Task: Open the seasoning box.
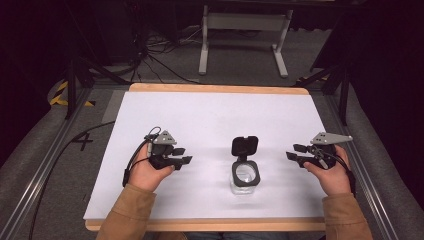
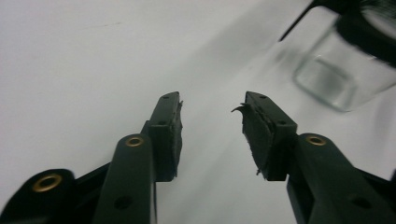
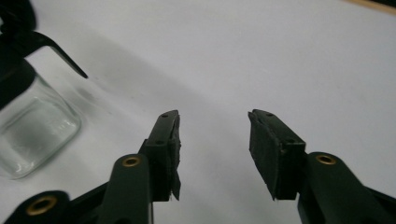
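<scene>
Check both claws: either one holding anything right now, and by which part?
Nothing held. The left claw and right claw are both open and empty, on either side of the glass jar, which stands untouched with its lid flipped open.

Jar [image 1: 245, 176]: on the bench [image 1: 210, 115], between my left gripper [image 1: 183, 155] and right gripper [image 1: 294, 152], apart from both; lid [image 1: 245, 145] hinged open behind it.

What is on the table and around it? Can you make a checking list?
Surface: white table top with wooden edge, bare around the jar.
Job's things: square glass jar, upright, its black flip lid hinged open.
Clutter: nothing seen.
Grippers: left gripper and right gripper, jaws open, holding nothing, either side of the jar.
Cables: one cable loops off the left gripper; floor cables behind the table.
Surroundings: white metal stand, grey carpet, dark room.
</scene>
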### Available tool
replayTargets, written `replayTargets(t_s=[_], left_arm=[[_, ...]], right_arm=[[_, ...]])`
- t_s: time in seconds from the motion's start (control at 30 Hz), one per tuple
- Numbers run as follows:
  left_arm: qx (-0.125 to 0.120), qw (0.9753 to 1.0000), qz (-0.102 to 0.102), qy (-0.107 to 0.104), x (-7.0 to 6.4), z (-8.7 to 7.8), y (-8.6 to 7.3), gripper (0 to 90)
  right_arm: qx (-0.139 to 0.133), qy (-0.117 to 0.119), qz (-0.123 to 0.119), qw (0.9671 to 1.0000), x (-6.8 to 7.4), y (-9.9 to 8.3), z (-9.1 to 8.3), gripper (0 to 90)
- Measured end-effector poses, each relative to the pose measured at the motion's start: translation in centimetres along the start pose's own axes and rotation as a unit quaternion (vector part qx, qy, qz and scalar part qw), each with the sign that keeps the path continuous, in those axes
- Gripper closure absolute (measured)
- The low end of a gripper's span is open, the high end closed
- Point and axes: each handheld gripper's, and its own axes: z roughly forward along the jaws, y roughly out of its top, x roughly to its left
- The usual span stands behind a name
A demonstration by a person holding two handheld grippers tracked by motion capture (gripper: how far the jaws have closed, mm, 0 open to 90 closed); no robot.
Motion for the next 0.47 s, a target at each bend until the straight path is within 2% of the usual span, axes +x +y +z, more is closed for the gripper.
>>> replayTargets(t_s=[0.07,0.17,0.23,0.3,0.37,0.47], left_arm=[[-0.007,0.9999,-0.004,0.008,0.6,0.3,-0.4,53.2],[-0.008,0.9997,-0.017,0.017,1.2,0.7,-0.8,49.7],[-0.009,0.9994,-0.025,0.022,1.5,0.9,-1.1,46.7],[0.002,0.9989,-0.039,0.026,1.7,1.2,-1.3,45.0],[0.009,0.9989,-0.037,0.028,1.9,1.4,-1.4,43.9],[0.009,0.9989,-0.033,0.033,2.0,1.7,-1.4,42.8]], right_arm=[[0.013,-0.004,0.02,0.9997,-0.6,-0.6,0.5,48.7],[0.036,-0.026,0.031,0.9985,-1.3,-1.4,1.1,44.6],[0.043,-0.041,0.039,0.9975,-1.6,-1.9,1.4,42.6],[0.044,-0.048,0.051,0.9966,-2.0,-2.3,1.5,41.2],[0.042,-0.051,0.074,0.9951,-2.3,-2.7,1.6,40.5],[0.045,-0.054,0.09,0.9935,-2.6,-3.2,1.6,38.2]])
